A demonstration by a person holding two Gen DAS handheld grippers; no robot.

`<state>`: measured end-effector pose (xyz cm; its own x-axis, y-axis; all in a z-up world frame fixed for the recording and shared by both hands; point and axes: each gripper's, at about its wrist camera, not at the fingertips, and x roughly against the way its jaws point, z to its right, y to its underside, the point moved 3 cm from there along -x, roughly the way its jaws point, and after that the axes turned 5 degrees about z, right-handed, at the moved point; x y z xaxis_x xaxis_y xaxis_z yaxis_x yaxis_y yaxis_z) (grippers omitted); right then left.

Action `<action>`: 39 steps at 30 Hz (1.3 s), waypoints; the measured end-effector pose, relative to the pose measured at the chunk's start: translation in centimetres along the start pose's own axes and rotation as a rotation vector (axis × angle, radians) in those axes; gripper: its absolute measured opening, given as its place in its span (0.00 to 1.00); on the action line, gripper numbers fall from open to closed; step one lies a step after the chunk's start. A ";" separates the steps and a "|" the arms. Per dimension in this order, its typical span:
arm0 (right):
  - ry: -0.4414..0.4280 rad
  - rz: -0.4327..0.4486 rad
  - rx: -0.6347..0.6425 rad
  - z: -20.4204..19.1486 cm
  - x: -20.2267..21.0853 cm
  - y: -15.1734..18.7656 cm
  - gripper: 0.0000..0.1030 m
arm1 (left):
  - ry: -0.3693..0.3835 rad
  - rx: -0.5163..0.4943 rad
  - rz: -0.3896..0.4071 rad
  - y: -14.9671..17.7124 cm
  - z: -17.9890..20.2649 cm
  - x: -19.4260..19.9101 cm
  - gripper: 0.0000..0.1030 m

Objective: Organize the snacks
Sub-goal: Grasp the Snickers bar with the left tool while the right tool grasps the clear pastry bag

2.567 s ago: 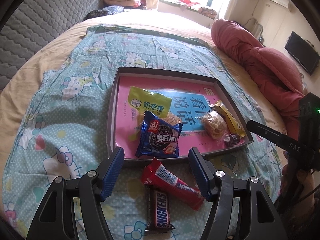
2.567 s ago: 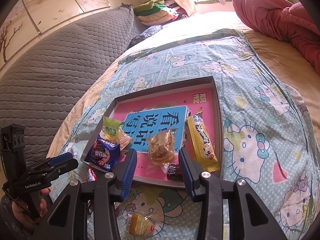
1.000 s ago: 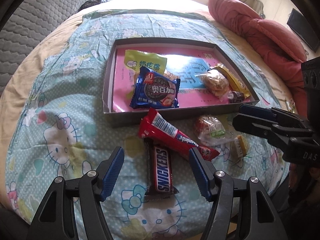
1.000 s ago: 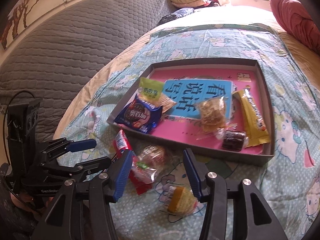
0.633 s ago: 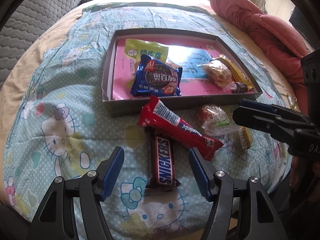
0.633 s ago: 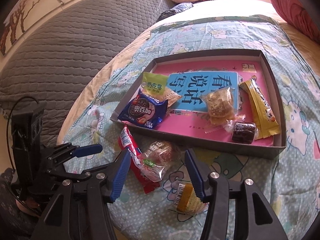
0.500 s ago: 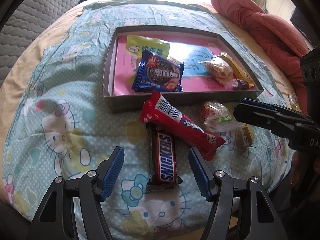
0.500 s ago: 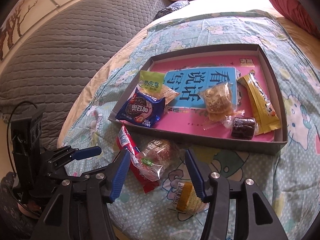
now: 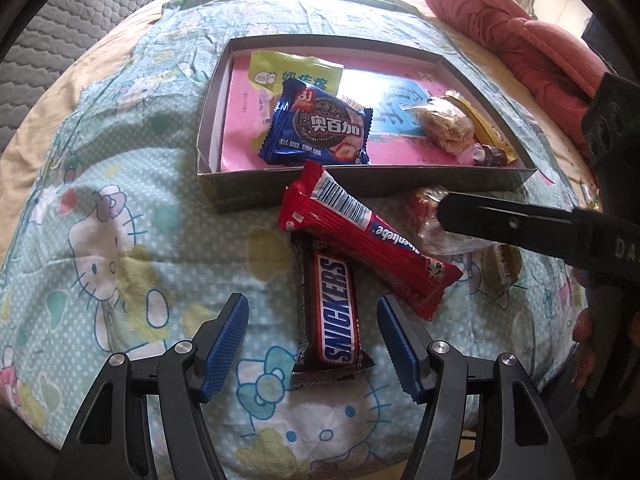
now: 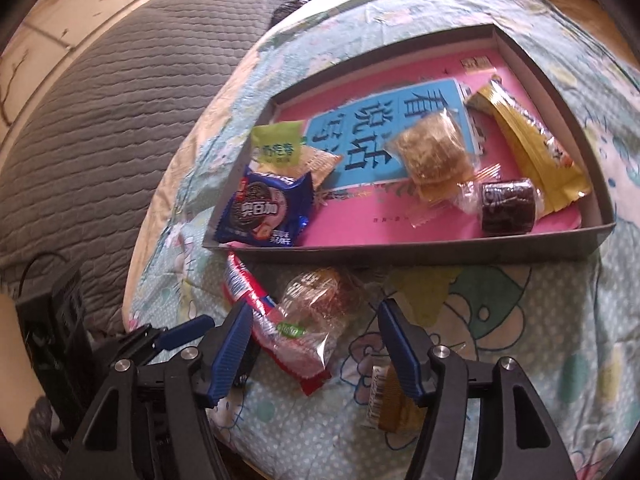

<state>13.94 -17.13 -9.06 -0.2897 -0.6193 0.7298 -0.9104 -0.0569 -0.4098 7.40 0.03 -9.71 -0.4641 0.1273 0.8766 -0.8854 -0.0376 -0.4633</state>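
My left gripper is open, its fingers either side of the near end of a Snickers bar on the bedspread. A red bar lies across the Snickers' far end. My right gripper is open around a clear-wrapped pastry that also shows in the left wrist view. A small yellow-wrapped cake lies by its right finger. The grey box tray holds a blue Oreo pack, a green packet, a clear-wrapped cookie, a brown sweet and a yellow bar.
The snacks lie on a Hello Kitty bedspread near the bed's front edge. A grey quilted headboard is at the left. A pink duvet is bunched at the far right. The right gripper's body reaches in from the right.
Both grippers have drawn back from the tray and come down over the loose snacks in front of it. The left one closed in on the Snickers, the right one on the clear-wrapped pastry.
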 end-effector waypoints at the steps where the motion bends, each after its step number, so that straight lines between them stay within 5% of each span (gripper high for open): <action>1: 0.006 -0.001 -0.005 0.0 -0.2 -0.1 0.63 | -0.001 0.001 -0.001 0.0 0.0 -0.1 0.67; 12: 0.126 -0.005 0.041 -0.7 -2.5 -0.4 0.63 | -0.016 -0.003 -0.005 -0.2 0.2 -1.0 0.66; 18: 0.237 -0.047 0.241 -2.3 -4.0 0.1 0.63 | -0.017 -0.004 -0.003 0.0 0.1 -1.4 0.66; 25: 0.272 -0.068 0.426 -2.7 -4.0 1.1 0.56 | -0.019 0.004 0.003 0.1 0.1 -1.6 0.66; 39: 0.162 -0.050 0.316 -0.7 -2.1 0.5 0.47 | -0.022 0.016 0.027 -0.4 0.1 -2.5 0.61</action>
<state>13.93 -15.30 -10.46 -0.3131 -0.4787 0.8202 -0.7956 -0.3394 -0.5018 8.93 -0.38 -11.65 -0.4878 0.1045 0.8667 -0.8730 -0.0563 -0.4845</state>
